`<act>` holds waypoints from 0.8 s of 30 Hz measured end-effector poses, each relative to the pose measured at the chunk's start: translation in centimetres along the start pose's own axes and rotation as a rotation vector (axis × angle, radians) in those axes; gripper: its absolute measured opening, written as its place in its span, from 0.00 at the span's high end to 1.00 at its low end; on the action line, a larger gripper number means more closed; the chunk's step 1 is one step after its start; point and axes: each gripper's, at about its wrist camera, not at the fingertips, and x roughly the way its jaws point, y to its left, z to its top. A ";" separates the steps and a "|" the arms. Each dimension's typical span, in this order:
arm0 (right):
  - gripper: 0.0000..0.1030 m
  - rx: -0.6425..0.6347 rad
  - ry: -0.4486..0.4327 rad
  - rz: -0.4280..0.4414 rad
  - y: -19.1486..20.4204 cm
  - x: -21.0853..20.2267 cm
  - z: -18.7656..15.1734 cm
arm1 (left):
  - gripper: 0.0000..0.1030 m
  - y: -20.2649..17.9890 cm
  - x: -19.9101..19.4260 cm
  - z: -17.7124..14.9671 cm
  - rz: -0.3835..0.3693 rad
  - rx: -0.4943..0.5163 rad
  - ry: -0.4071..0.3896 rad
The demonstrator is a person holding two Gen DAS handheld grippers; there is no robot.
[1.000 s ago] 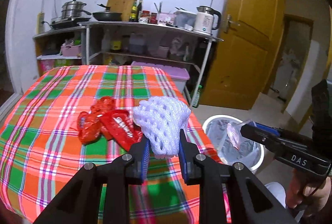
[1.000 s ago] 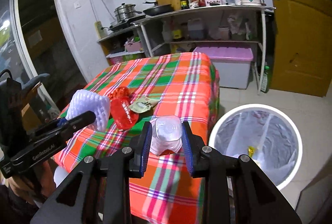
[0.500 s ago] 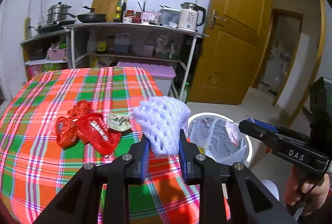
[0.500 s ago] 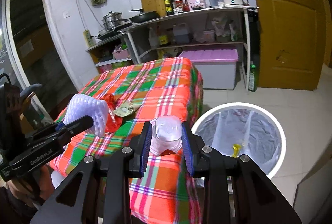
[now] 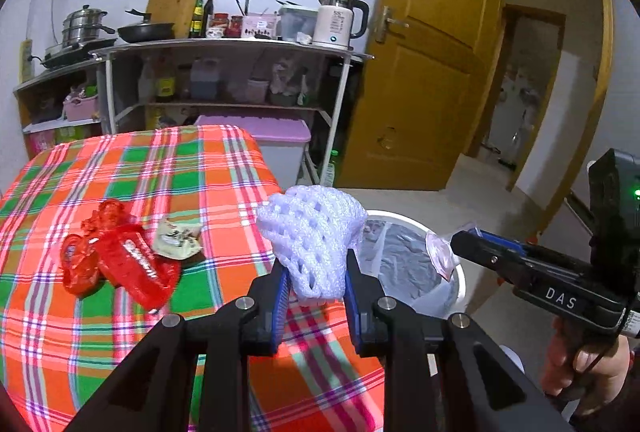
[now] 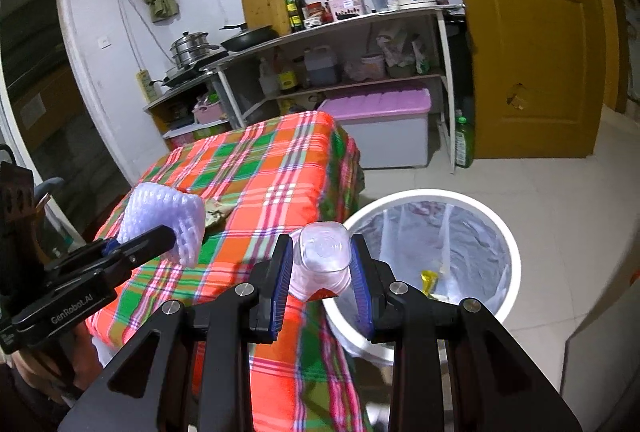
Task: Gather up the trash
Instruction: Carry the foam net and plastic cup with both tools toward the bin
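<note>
1. The left gripper (image 5: 314, 282) is clamped on a white foam fruit net (image 5: 314, 238), which bulges up and forward out of the fingers. Ahead and to the right of those fingers the tablecloth's (image 5: 168, 172) right edge falls away, and past it the white-rimmed trash bin (image 5: 404, 260) stands on the floor.
2. The right gripper (image 6: 322, 272) is clamped on a clear plastic cup (image 6: 322, 256), held bottom-forward between the blue pads (image 6: 282, 282). Its fingertips sit over the table's near corner, with the bin's rim (image 6: 508, 244) just ahead and to the right. Open tiled floor (image 6: 560, 184) lies beyond the bin toward the yellow door (image 6: 532, 44).
3. To the left of the left fingers, red wrappers (image 5: 116, 260) and a crumpled paper scrap (image 5: 178, 238) lie on the cloth, touching each other, well apart from the table edge.
4. Compared with a second ago, both grippers have swung rightward. In the left view the bin now shows more fully past the net, and the wrappers sit further left. In the right view the bin has come closer and larger beyond the cup.
5. Only the right view shows into the bin: a grey liner and a small yellow scrap (image 6: 427, 278) at the bottom. It also shows the left gripper (image 6: 140, 244) from the side, holding the net (image 6: 168, 220) over the cloth.
6. Only the left view shows the wrappers clearly. It also shows the right gripper (image 5: 460, 246) from the side, over the bin's right rim, with the cup (image 5: 440, 252) at its tip.
</note>
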 end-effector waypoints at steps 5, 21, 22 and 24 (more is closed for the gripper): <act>0.71 0.023 -0.001 -0.020 -1.4 0.0 0.0 | 0.76 -1.0 1.5 0.1 -0.023 0.014 0.012; 0.71 0.087 0.049 -0.070 -5.6 2.4 -0.8 | 0.76 -3.5 7.7 -0.2 -0.076 0.049 0.111; 0.71 0.095 0.056 -0.073 -5.9 2.8 -0.9 | 0.76 -3.6 8.1 -0.3 -0.079 0.050 0.119; 0.71 0.104 0.066 -0.079 -6.5 3.2 -1.0 | 0.76 -3.8 9.2 -0.3 -0.087 0.056 0.140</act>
